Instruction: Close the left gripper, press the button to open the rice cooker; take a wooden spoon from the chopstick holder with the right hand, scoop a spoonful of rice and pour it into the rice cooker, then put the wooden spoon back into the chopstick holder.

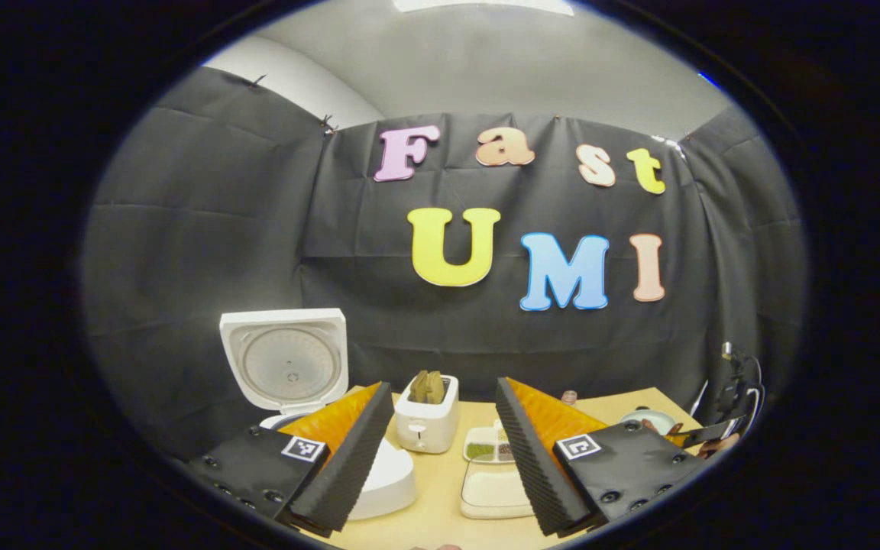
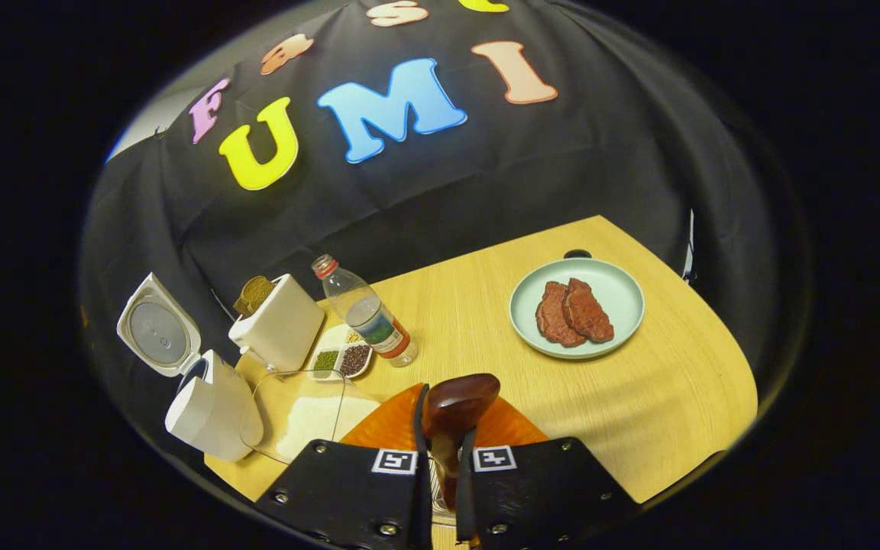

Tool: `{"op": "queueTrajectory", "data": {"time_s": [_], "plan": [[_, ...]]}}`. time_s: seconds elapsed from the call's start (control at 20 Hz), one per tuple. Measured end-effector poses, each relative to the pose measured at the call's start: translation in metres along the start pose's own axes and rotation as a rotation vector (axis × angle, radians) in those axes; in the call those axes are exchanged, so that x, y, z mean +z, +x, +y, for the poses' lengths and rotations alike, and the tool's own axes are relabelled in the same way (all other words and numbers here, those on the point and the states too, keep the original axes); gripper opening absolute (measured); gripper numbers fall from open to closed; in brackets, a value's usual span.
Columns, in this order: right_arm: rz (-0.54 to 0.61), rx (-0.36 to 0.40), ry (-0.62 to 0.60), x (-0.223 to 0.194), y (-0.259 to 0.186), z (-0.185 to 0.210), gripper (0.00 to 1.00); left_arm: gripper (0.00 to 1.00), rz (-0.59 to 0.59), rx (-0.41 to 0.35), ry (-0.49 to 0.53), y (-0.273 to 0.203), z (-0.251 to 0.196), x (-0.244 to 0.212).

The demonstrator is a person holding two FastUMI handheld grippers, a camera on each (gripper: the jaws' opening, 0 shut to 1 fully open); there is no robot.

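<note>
Dark brown glossy wooden spoon (image 2: 457, 409) at the lower centre of the right gripper view, bowl end poking up and forward, handle clamped between the 2 fingers of the right gripper (image 2: 441, 458); firmly grasped, by the look of it. Just left of it, a clear rectangular container of white rice (image 2: 310, 416), and farther left the white rice cooker (image 2: 207, 409) with its lid (image 2: 156, 330) swung up, so the button step seems done. Left gripper (image 1: 444, 447) at the bottom of the left gripper view spread wide, grasping nothing, cooker lid (image 1: 287, 360) standing open at centre left. Risks from here: grip set near the bowl end, so a shallow or tilted scoop likely, with grains spilling onto the pale wooden table (image 2: 638, 397) on the way across. Clear plastic bottle with a red cap (image 2: 367, 312), white toaster (image 2: 276, 321) and small divided dish of beans (image 2: 341, 357) close behind the rice, easily knocked by a wide swing. Pale green plate with 2 brown meat pieces (image 2: 600, 286) at right, well clear.
</note>
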State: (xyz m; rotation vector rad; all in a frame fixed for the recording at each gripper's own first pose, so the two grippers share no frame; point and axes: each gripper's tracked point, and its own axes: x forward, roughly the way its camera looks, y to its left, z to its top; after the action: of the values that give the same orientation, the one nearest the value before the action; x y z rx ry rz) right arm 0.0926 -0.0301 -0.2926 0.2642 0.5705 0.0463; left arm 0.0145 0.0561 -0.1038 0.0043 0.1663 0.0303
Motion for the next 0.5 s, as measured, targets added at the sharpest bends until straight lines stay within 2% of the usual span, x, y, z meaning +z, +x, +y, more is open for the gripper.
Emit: {"op": "queueTrajectory", "data": {"time_s": [0.25,0.4,0.5], "plan": [[-0.140,0.011,-0.066,0.047,-0.050,0.038,0.12,0.94,-0.020,-0.027,0.034,-0.009,0.014,0.005],[-0.210,0.094,-0.124,0.073,-0.061,0.092,0.12,0.94,-0.007,-0.038,0.032,-0.012,0.028,0.001],[-0.221,0.160,-0.153,0.077,-0.050,0.131,0.12,0.94,-0.011,-0.039,0.037,-0.013,0.036,-0.001]]}}
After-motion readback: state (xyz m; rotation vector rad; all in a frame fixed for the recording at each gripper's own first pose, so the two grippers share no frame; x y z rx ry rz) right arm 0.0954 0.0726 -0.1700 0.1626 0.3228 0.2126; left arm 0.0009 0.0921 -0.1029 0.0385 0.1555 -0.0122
